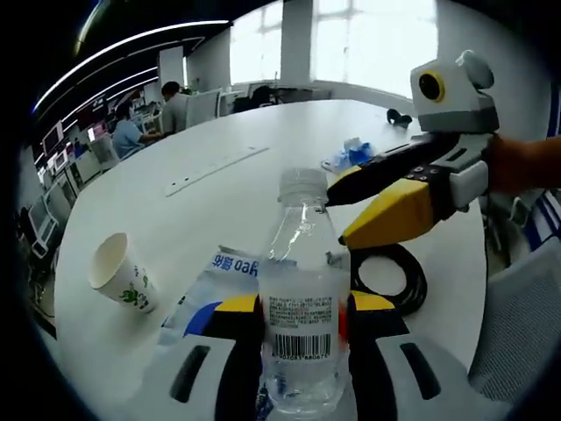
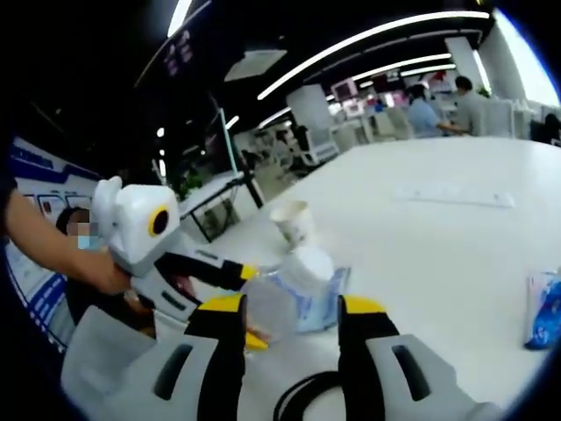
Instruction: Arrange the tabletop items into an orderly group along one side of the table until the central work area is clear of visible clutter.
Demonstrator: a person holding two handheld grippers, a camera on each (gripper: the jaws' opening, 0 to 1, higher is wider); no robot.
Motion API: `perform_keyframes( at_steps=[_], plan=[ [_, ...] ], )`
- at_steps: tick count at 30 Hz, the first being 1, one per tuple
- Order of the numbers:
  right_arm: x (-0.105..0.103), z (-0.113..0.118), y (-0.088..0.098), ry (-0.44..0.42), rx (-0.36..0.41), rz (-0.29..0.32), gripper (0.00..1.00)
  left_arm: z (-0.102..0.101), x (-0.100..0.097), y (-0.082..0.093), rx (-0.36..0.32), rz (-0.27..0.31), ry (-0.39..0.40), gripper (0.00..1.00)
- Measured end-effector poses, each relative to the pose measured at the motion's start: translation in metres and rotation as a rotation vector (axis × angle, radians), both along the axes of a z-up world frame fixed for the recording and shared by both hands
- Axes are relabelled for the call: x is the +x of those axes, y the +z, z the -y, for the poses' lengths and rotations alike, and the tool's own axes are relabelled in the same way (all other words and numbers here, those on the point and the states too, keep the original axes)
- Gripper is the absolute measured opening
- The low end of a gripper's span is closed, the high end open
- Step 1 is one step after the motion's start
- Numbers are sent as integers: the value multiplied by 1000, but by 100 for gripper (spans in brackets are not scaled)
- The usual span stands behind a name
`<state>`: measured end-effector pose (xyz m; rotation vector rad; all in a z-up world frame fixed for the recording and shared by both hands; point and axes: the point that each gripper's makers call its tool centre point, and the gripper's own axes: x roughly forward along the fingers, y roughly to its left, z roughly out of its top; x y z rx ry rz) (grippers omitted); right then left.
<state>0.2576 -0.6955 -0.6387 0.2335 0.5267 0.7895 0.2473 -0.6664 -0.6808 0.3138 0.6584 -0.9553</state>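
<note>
Bottle (image 1: 302, 298), clear plastic with a white cap, stands upright between the yellow-tipped jaws of the left gripper (image 1: 302, 307) in the left gripper view; the jaws pinch its body at the label. Left of it a paper cup (image 1: 123, 274) lies tilted on the white surface (image 1: 202, 158), apart from the bottle. Under the bottle is a flat plastic package with blue print (image 1: 215, 272). To the right a black cable loop (image 1: 394, 276) lies near the surface edge. The right gripper (image 1: 337, 215) comes in from the right, with jaw tips close to the bottle cap and a narrow gap between them. Beyond it lies a blue packet (image 1: 351, 153); the far surface has much open room.

In the right gripper view, the right gripper (image 2: 294, 320) has its jaws spread, the capped bottle (image 2: 294, 281) between them, not clearly touched. The left gripper (image 2: 237, 289) holds the bottle from the left. The cup (image 2: 294, 224) stands behind, and the blue packet (image 2: 545, 307) is at the right edge.
</note>
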Motion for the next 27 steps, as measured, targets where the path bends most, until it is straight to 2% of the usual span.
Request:
perform_keyframes(
  at_steps=[6, 17, 27],
  plan=[
    [-2, -2, 11, 16, 24, 8, 27, 4, -6, 2, 5, 22, -36, 36],
    [-6, -5, 31, 25, 69, -7, 18, 4, -7, 10, -4, 46, -39, 37],
    [-17, -14, 39, 94, -35, 46, 18, 2, -13, 13, -8, 70, -90, 37]
  ],
)
